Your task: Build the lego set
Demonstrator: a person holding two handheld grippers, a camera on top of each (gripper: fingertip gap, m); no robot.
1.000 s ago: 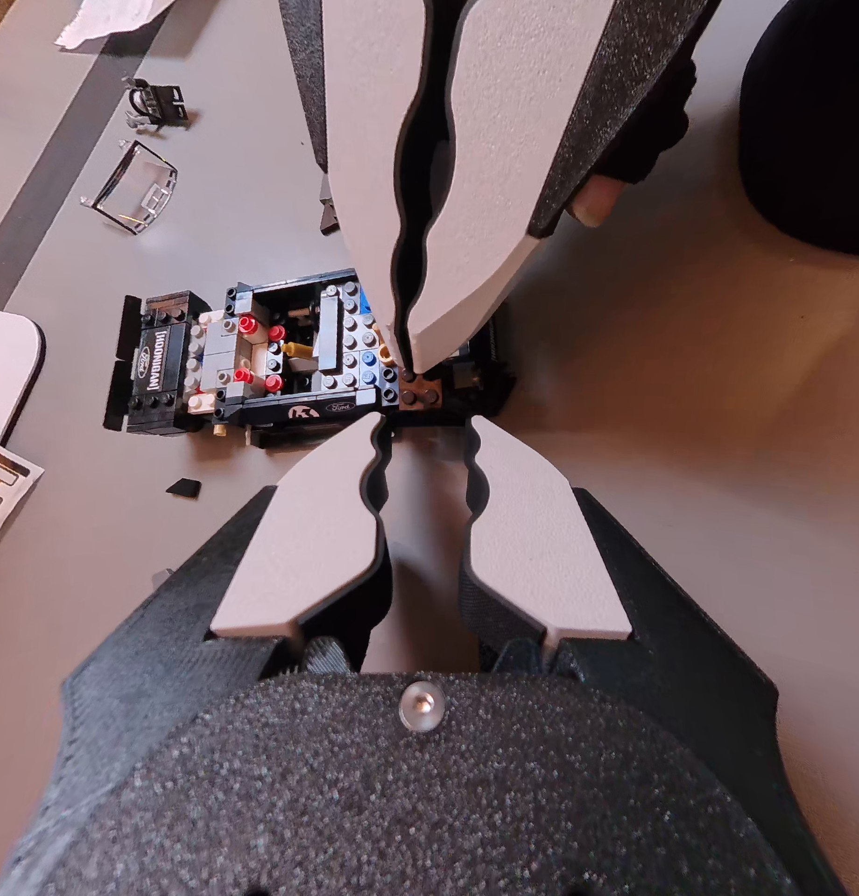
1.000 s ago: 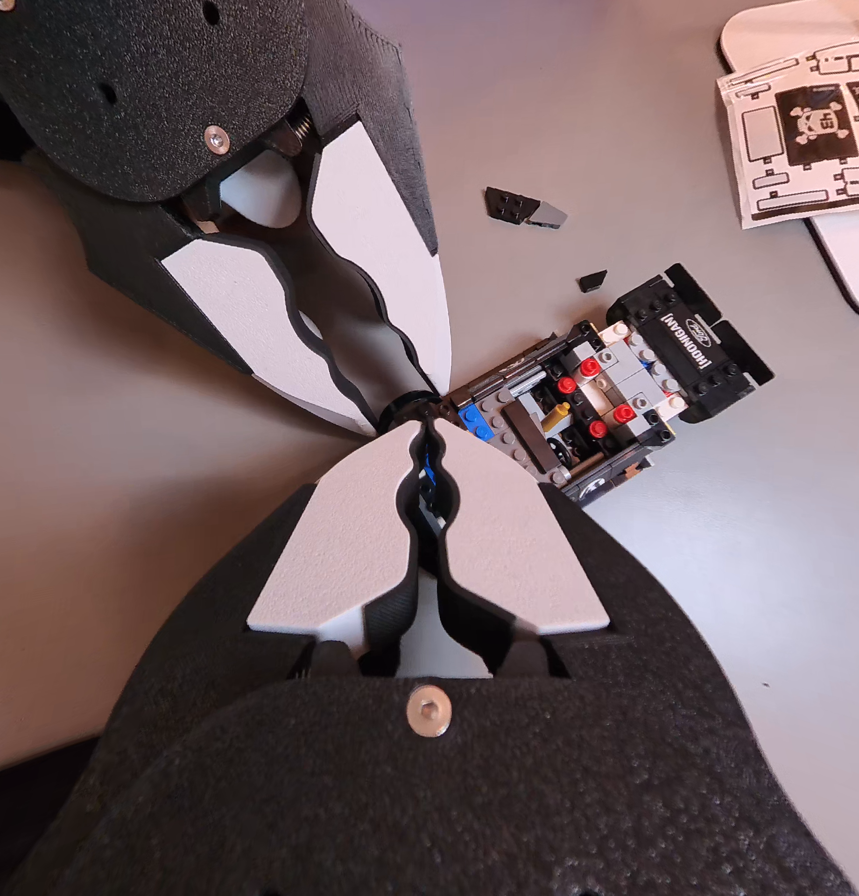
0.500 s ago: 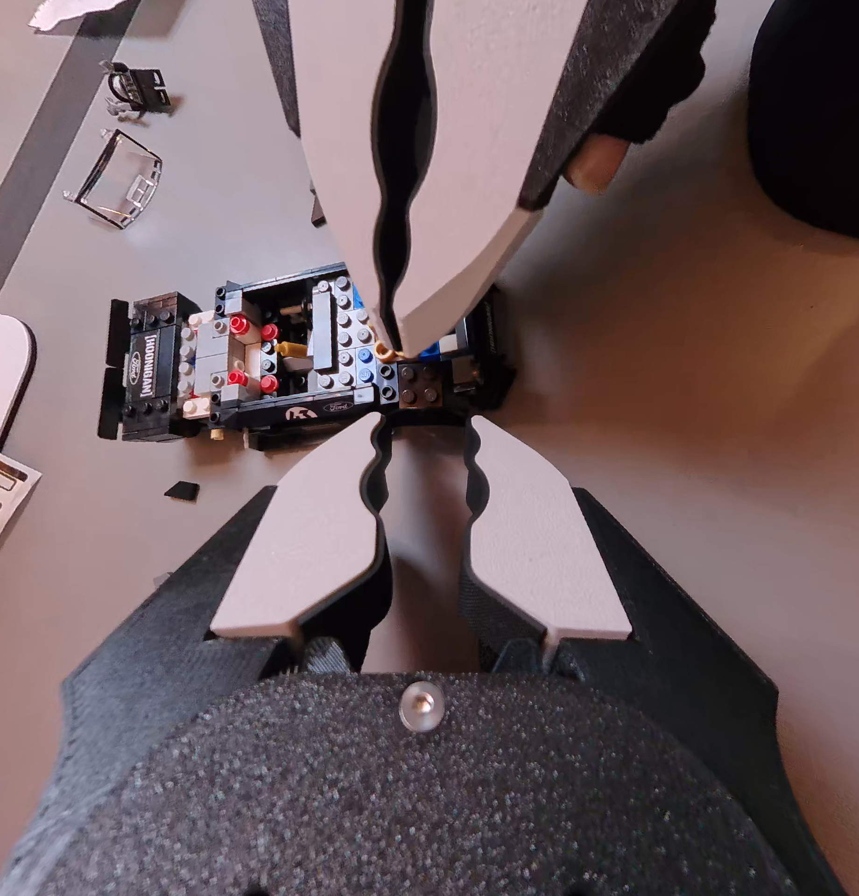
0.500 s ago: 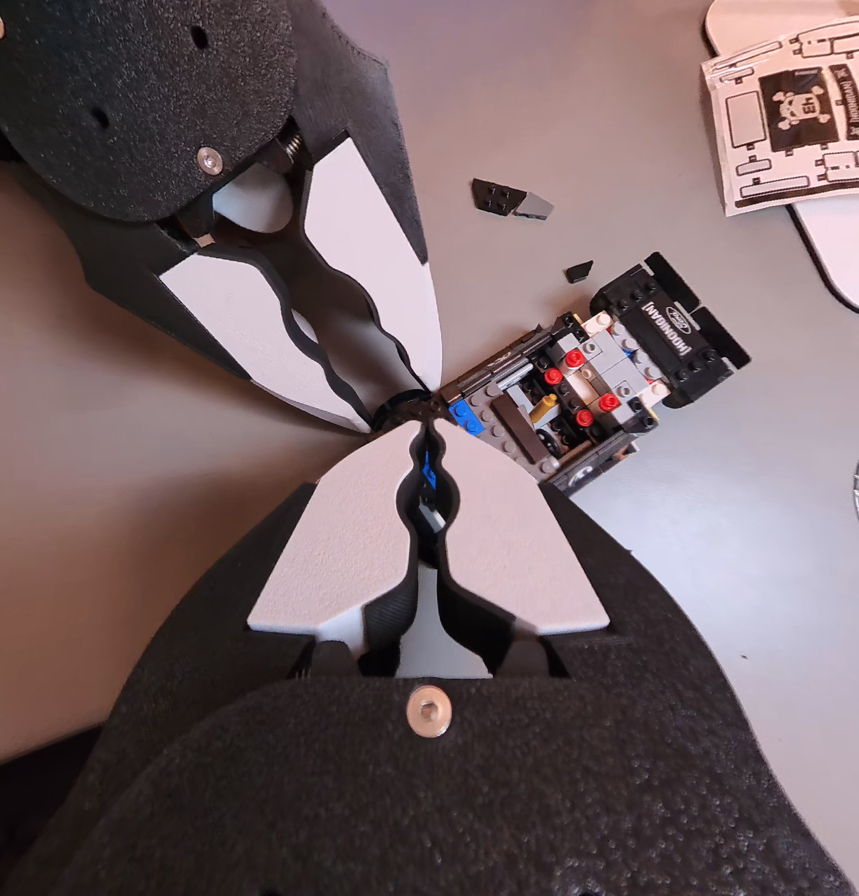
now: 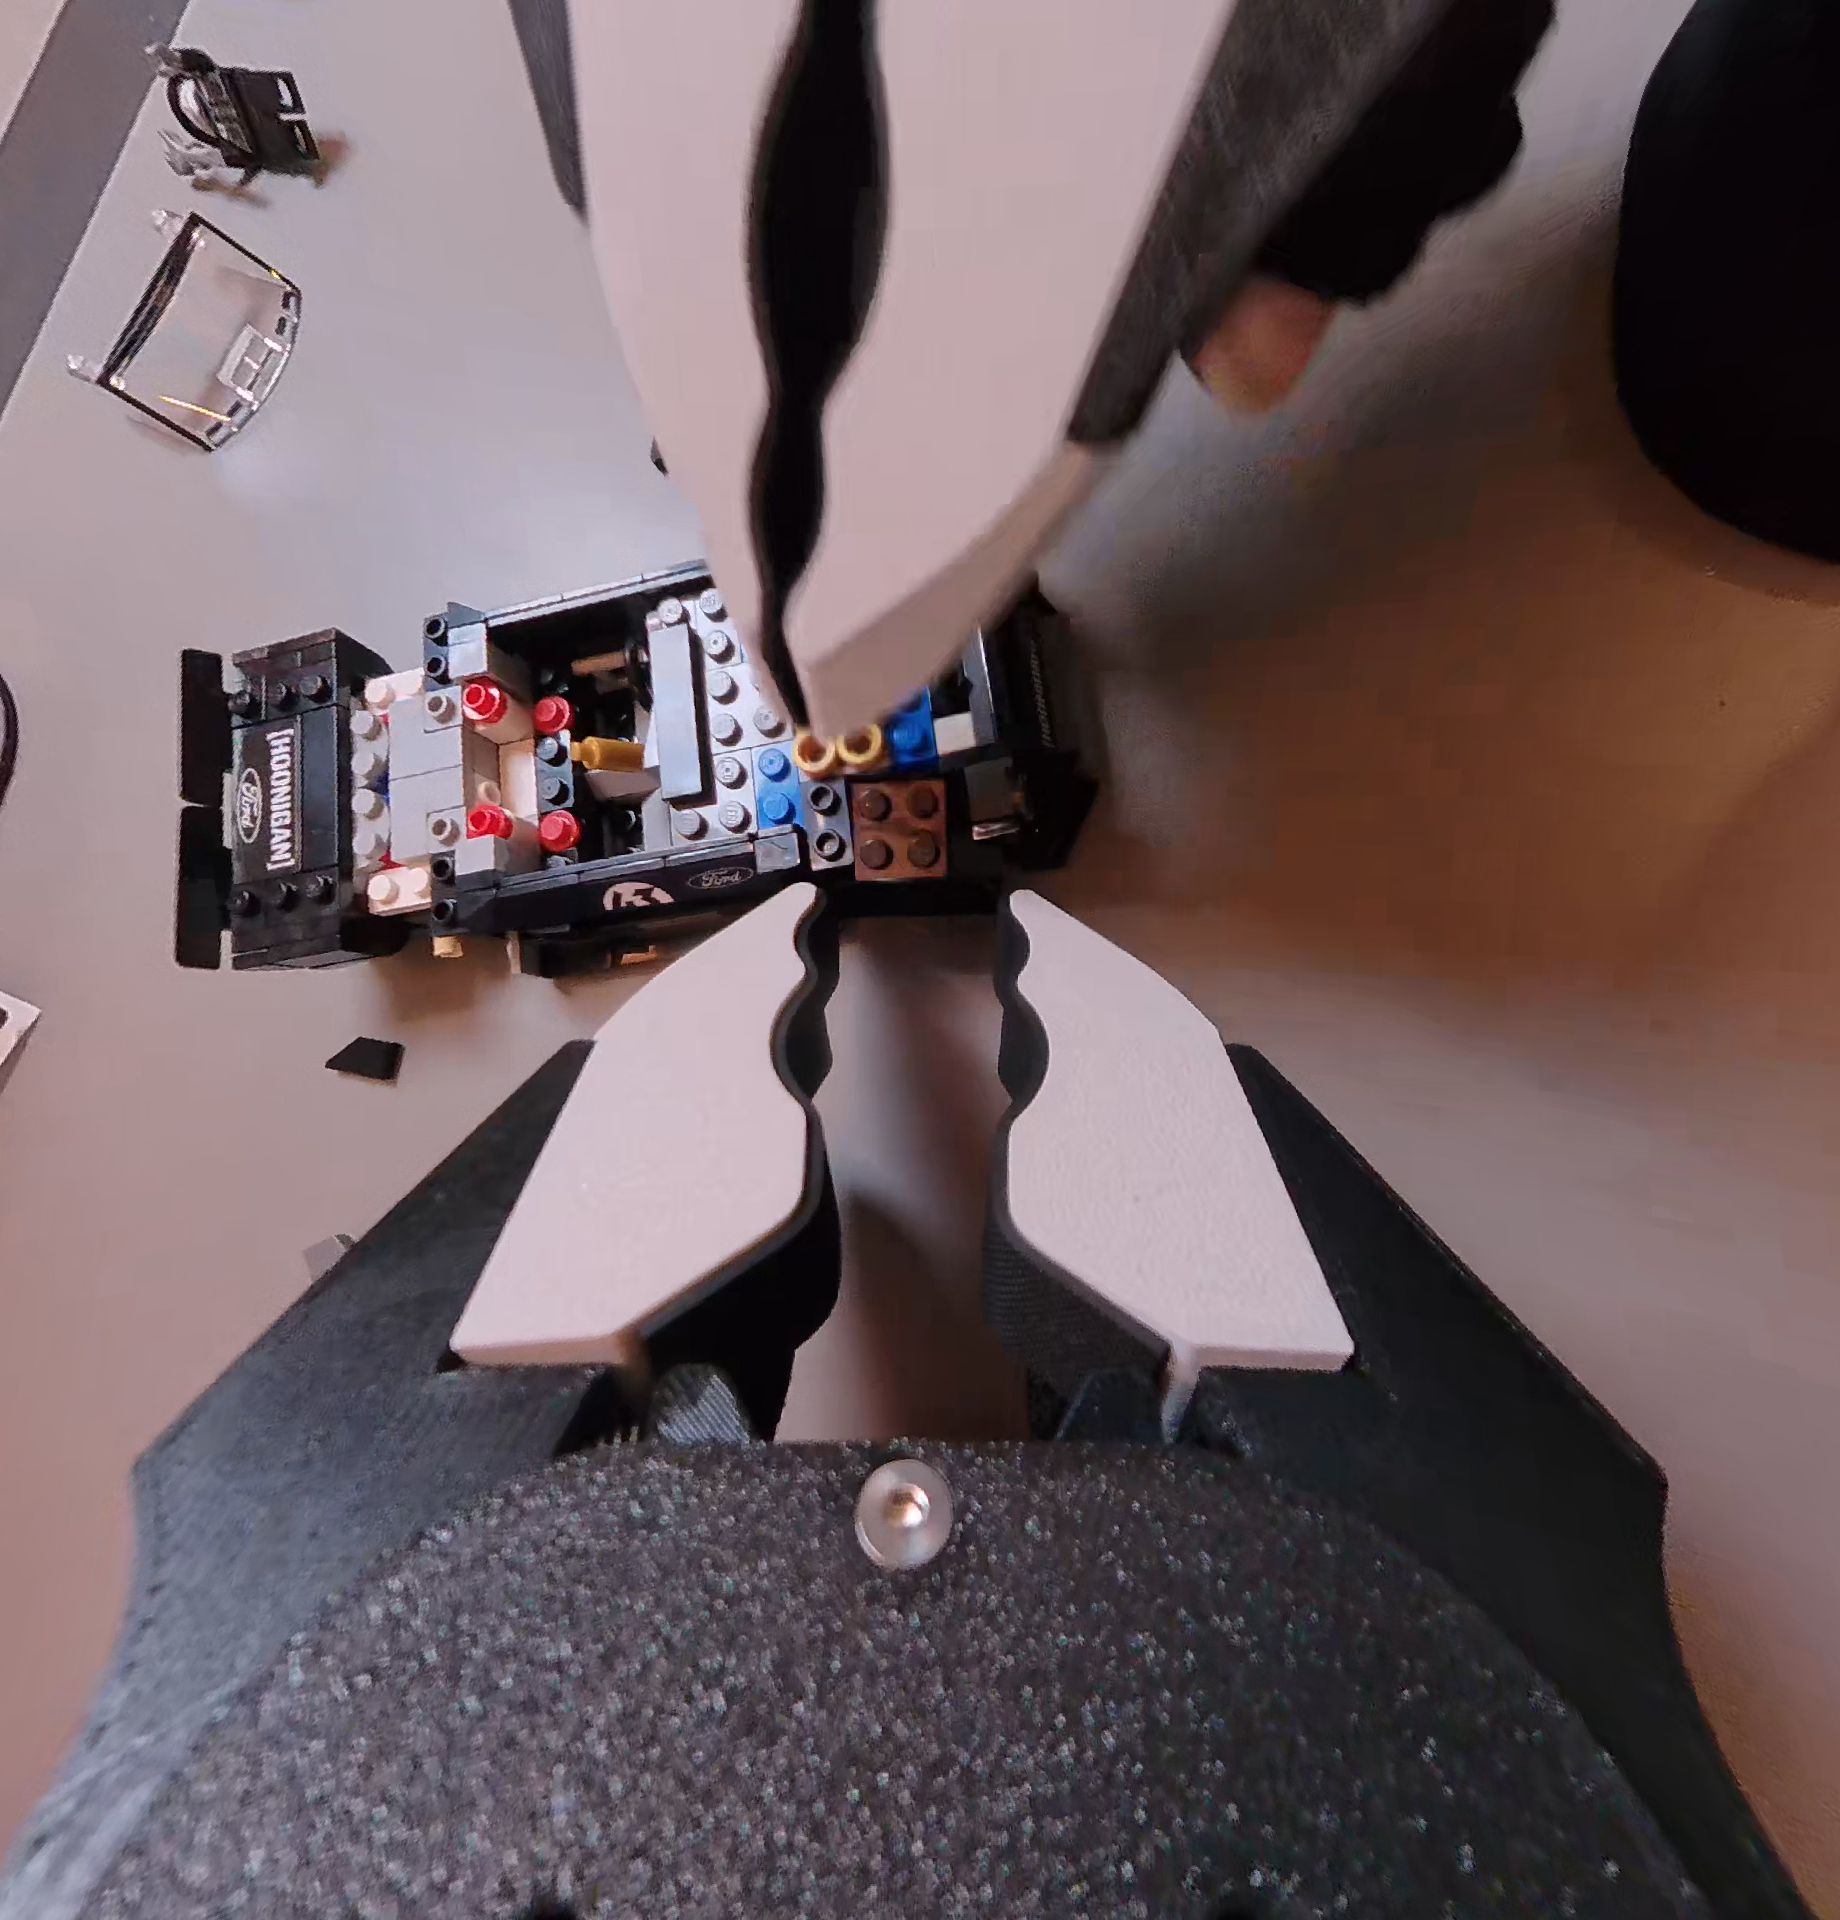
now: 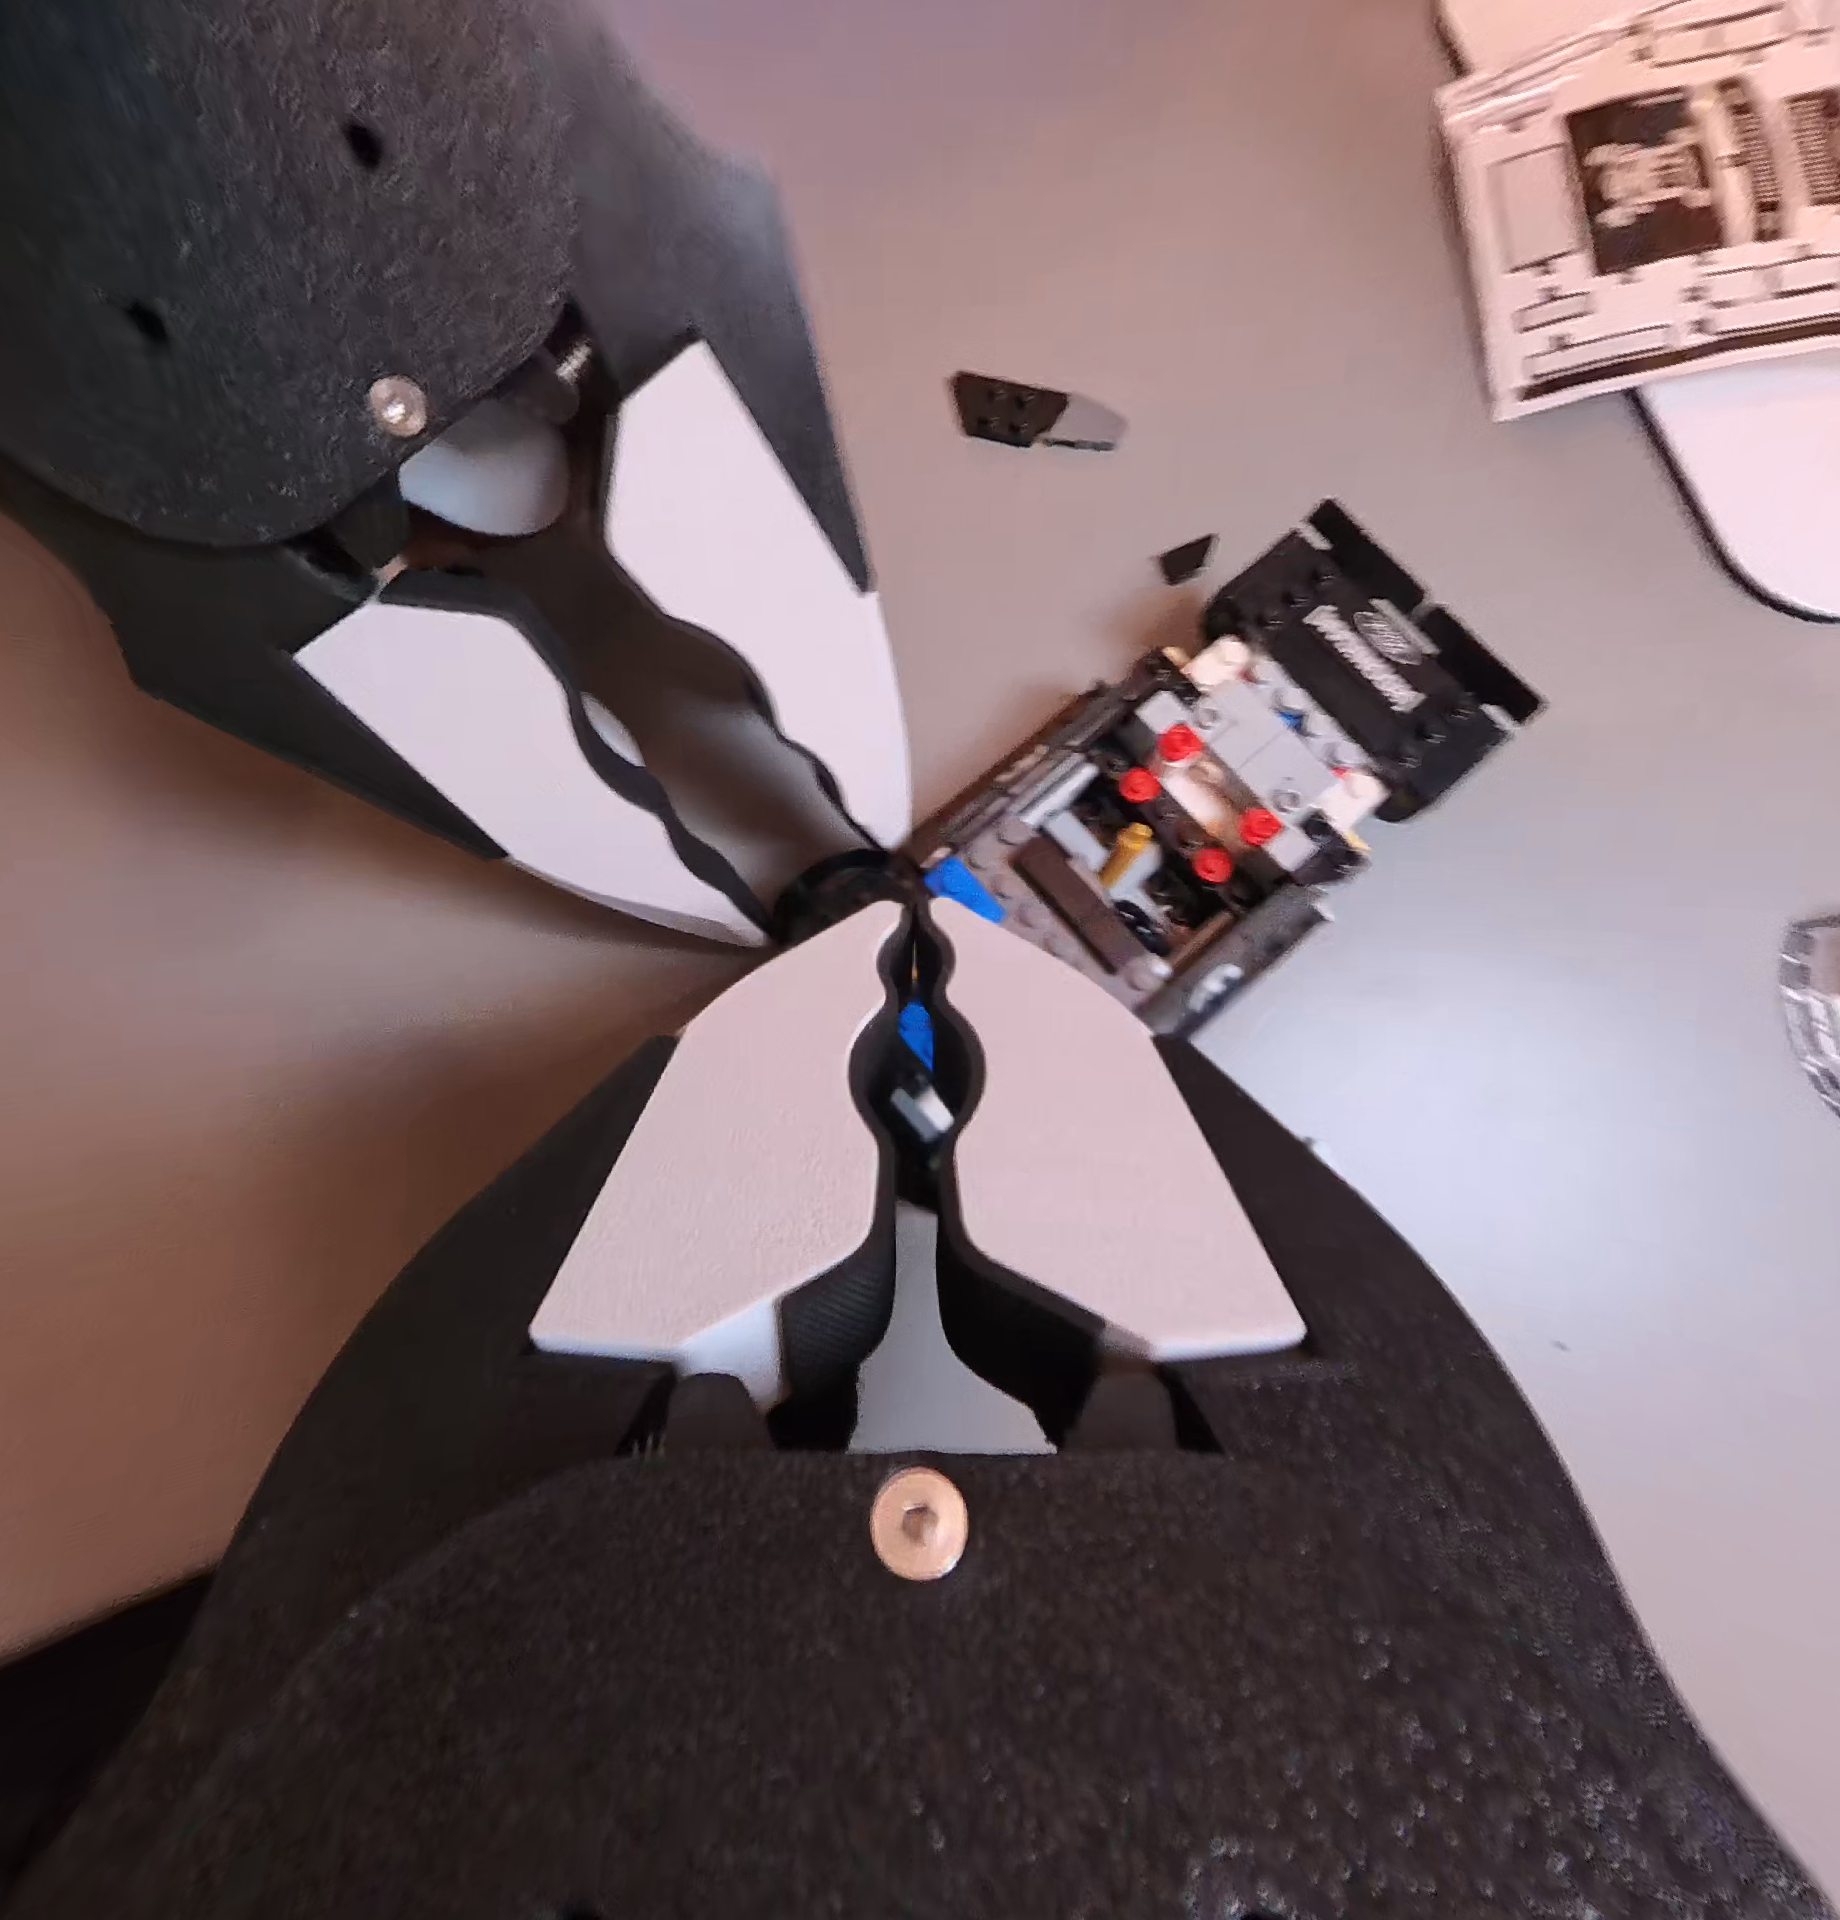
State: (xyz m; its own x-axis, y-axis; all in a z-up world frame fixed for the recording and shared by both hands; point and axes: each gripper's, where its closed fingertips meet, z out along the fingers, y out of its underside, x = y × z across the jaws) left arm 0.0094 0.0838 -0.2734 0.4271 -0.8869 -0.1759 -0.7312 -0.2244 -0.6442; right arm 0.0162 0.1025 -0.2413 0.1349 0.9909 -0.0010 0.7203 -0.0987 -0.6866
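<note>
left claw (image 5: 908, 914) gapes empty at the lego car (image 5: 625, 790), right claw (image 6: 921, 914) pinched closed over it

The table (image 5: 1415, 935) is smooth and grey, with a darker stripe (image 5: 22, 156) near one corner. A half-built toy car (image 5: 604, 790) sits on it. Near the car lie a tiny black piece (image 5: 365, 1058) and a black and grey piece (image 6: 1035, 414). Farther off lie a clear windshield (image 5: 194, 330), a small black part (image 5: 235, 109), a sticker sheet (image 6: 1664, 177) and a white thing (image 6: 1768, 488) partly under the sheet.
</note>
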